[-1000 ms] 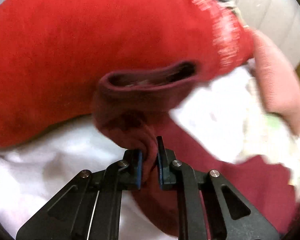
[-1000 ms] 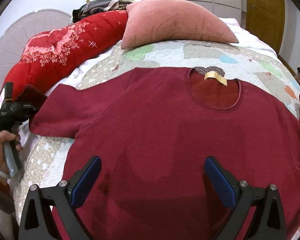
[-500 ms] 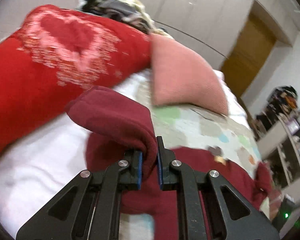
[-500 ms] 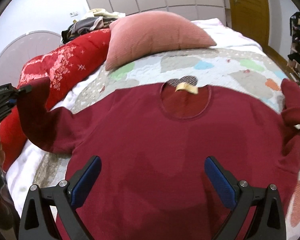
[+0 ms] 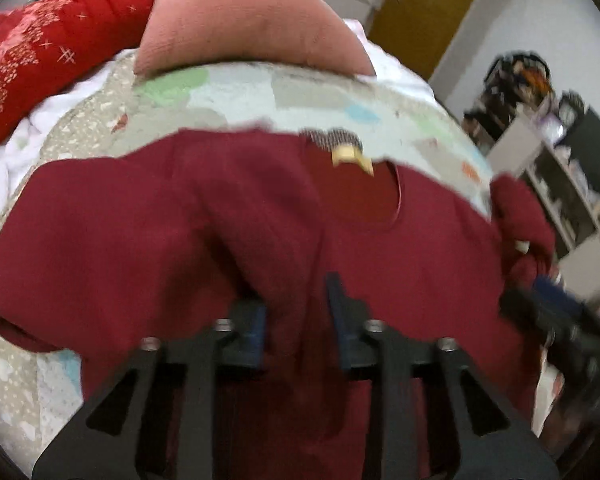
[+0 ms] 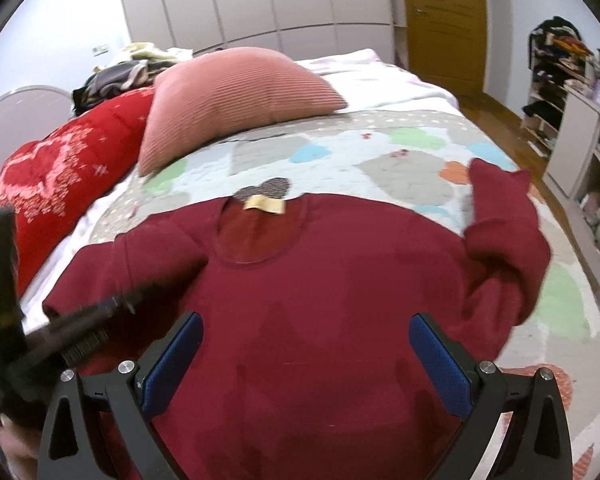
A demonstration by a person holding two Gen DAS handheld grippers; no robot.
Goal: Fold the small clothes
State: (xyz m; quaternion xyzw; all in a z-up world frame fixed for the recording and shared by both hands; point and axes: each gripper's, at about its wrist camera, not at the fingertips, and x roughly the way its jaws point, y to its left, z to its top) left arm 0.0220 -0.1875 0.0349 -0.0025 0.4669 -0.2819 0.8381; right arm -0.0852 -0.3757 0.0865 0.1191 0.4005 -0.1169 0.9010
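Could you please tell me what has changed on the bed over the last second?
The left gripper carried the sleeve from beside the red bolster inward onto the maroon shirt; its jaws are now opening, fabric between them. The right gripper stays open above the shirt; the other sleeve remains bunched.

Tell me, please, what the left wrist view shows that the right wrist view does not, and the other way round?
Only the left wrist view shows the left gripper head-on, its jaws opening with a fold of the sleeve between them.
Only the right wrist view shows the right gripper wide open above the shirt's front, plus the pile of clothes behind the red quilt.
Both show the dark red shirt on the patchwork bedspread, the pink pillow and the yellow door.
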